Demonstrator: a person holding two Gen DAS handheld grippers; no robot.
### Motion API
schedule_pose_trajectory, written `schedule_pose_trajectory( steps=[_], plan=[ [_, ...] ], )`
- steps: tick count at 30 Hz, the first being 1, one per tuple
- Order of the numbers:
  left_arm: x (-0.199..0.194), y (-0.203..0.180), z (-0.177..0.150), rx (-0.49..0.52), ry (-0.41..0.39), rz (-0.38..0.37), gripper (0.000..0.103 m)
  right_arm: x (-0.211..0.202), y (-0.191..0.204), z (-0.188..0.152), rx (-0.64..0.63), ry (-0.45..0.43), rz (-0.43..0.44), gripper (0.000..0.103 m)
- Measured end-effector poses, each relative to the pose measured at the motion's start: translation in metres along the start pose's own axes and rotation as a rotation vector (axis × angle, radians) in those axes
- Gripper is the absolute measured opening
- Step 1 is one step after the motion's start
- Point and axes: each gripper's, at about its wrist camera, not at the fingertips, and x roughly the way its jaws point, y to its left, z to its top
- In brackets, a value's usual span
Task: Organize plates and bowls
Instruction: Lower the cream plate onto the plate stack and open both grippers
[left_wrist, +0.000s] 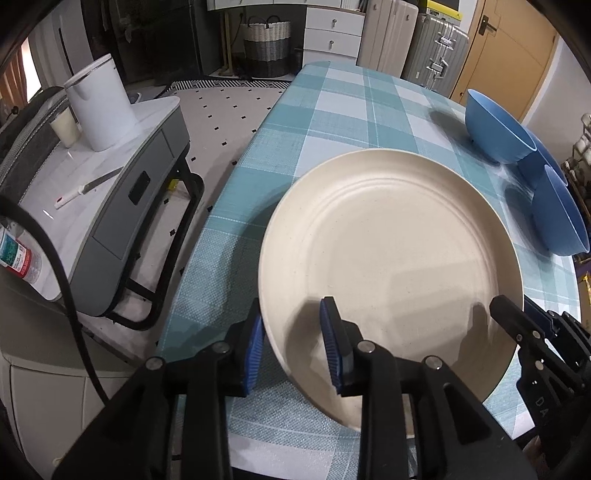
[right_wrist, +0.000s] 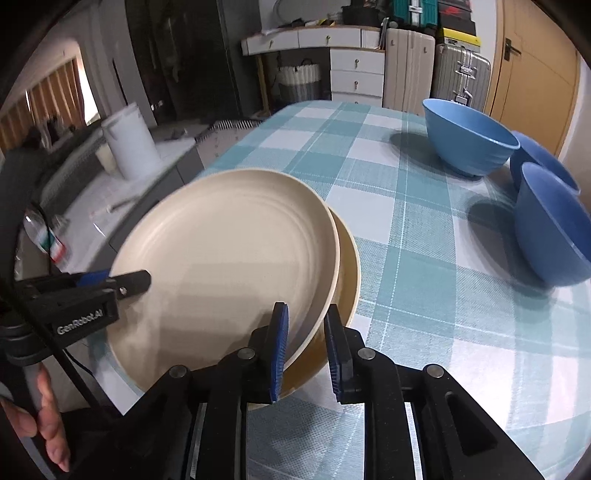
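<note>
I have both grippers on the stacked plates at the near edge of the checked tablecloth (left_wrist: 351, 110). My left gripper (left_wrist: 293, 347) has its jaws spread, straddling the rim of the top cream plate (left_wrist: 388, 251) at about 7 o'clock on the plate: one blue pad sits outside the rim, the other over the plate's inner surface, and neither visibly presses it. My right gripper (right_wrist: 306, 354) is on the rim at about 5 o'clock; its inner pad lies against the top plate's edge, while the outer pad stands just off the rim of the lower cream plate (right_wrist: 349, 273), so I cannot tell whether it is truly pinching.

From the right wrist view the top plate is tilted and shifted toward 9 o'clock, leaving a crescent of the lower plate showing at 3 o'clock. The left gripper's black fingertip (right_wrist: 135, 282) touches the top plate's rim at 9 o'clock in that view.

Three blue bowls stand well apart from the plates toward 2 o'clock: the far bowl (right_wrist: 469, 142) upright, and two nearer bowls (right_wrist: 550, 236) clustered just beside it. Off the table at 10 o'clock, a white kettle (left_wrist: 101, 103) stands on a grey side table (left_wrist: 122, 206).
</note>
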Motion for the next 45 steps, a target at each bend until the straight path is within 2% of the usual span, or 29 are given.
schedule_pose_trajectory(
  steps=[5,16,23,27,32,36,40,45],
  plan=[
    [-0.001,-0.002,0.000,0.004,-0.007,0.008,0.029,-0.004,0.000,-0.004,0.002,-0.011,0.009,0.019],
    [0.000,-0.012,-0.001,0.052,-0.005,0.009,0.030,-0.013,0.000,-0.010,-0.043,-0.029,-0.040,0.020],
    [-0.005,-0.016,0.000,0.062,-0.033,0.006,0.032,-0.014,-0.005,-0.011,-0.031,-0.025,-0.038,0.020],
    [-0.011,-0.018,-0.001,0.073,-0.062,-0.013,0.032,-0.016,-0.015,-0.011,0.020,-0.009,0.014,0.021],
    [-0.011,-0.027,-0.002,0.113,-0.061,0.004,0.033,-0.015,-0.016,-0.011,0.014,0.005,0.002,0.023],
    [-0.011,-0.025,-0.001,0.098,-0.062,0.013,0.033,-0.008,-0.017,-0.014,0.006,0.036,0.000,0.025],
    [-0.010,-0.020,0.000,0.071,-0.059,0.011,0.034,0.000,-0.027,-0.014,0.057,0.072,0.059,0.026],
    [-0.008,-0.016,0.000,0.053,-0.052,0.014,0.043,0.002,-0.028,-0.013,0.063,0.077,0.071,0.030]
  ],
)
